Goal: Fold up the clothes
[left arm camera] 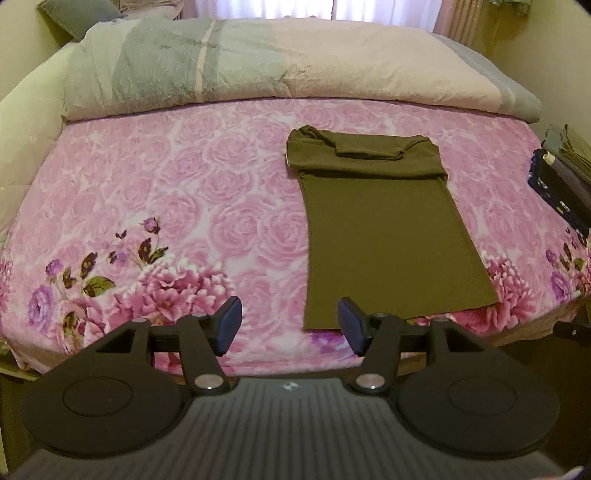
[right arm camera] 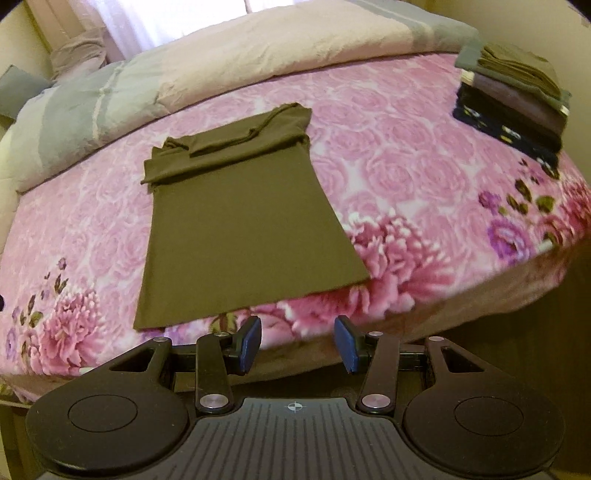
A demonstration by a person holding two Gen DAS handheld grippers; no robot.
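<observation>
An olive-brown garment [left arm camera: 384, 225] lies flat on the pink floral bed sheet [left arm camera: 207, 206], folded into a long narrow strip with its sleeves tucked across the far end. In the right wrist view the same garment [right arm camera: 240, 221] stretches from the bed's near edge towards the duvet. My left gripper [left arm camera: 290, 325] hovers open above the near edge of the bed, just left of the garment's near hem, nothing between its blue pads. My right gripper [right arm camera: 297, 341] is open too and holds nothing, just off the bed's near edge, to the right of the hem.
A rolled-back grey and pink duvet [left arm camera: 258, 62] fills the far side of the bed. A stack of folded clothes [right arm camera: 517, 99] sits at the right end of the bed, also visible as a stack [left arm camera: 565, 173] in the left wrist view. A grey pillow [left arm camera: 77, 14] lies far left.
</observation>
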